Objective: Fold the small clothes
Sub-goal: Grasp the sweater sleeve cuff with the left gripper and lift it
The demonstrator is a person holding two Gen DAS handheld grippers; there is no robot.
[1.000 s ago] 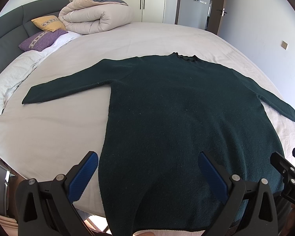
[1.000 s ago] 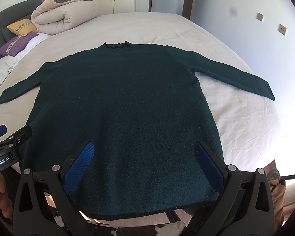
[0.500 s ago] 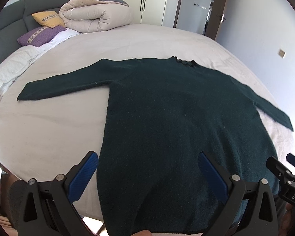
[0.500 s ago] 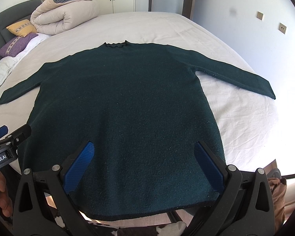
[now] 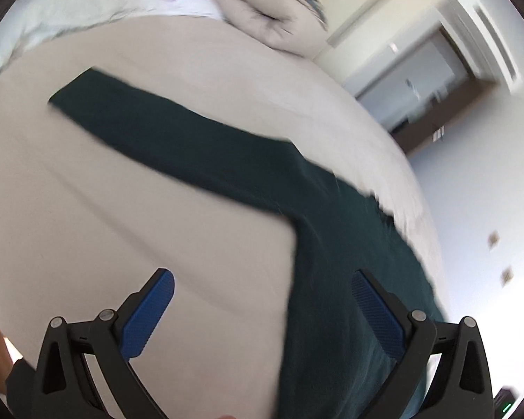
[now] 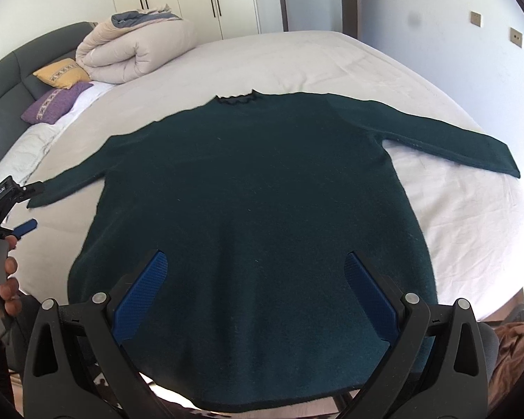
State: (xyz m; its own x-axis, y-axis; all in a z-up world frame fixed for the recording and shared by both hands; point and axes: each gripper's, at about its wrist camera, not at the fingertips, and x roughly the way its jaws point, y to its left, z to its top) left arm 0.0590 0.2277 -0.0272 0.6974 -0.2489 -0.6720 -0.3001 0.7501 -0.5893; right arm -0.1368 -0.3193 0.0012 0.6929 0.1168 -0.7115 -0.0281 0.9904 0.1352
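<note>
Far to your left, the folded duvet (image 6: 136, 49) and two cushions (image 6: 57, 92) crowd the headboard end of the bed (image 6: 297, 59), well apart from the garment. Your left gripper (image 5: 262, 291) hangs over bare sheet beside the sweater's (image 6: 255, 188) left side edge, its jaws spread wide and holding nothing; its view is blurred and tilted. From the right wrist view, that gripper sits near the left sleeve's cuff (image 6: 40, 197), with your hand (image 6: 7, 289) on its handle. The left sleeve (image 5: 164, 132) lies straight out across open sheet, with free room around it. The dark green sweater lies flat, collar (image 6: 235, 99) away from you, hem (image 6: 272, 398) reaching the near mattress edge. Your right gripper (image 6: 256, 291) hovers above the lower body, jaws wide apart and empty. The right sleeve (image 6: 450, 139) stretches toward the bed's right edge, with clear sheet below it.
</note>
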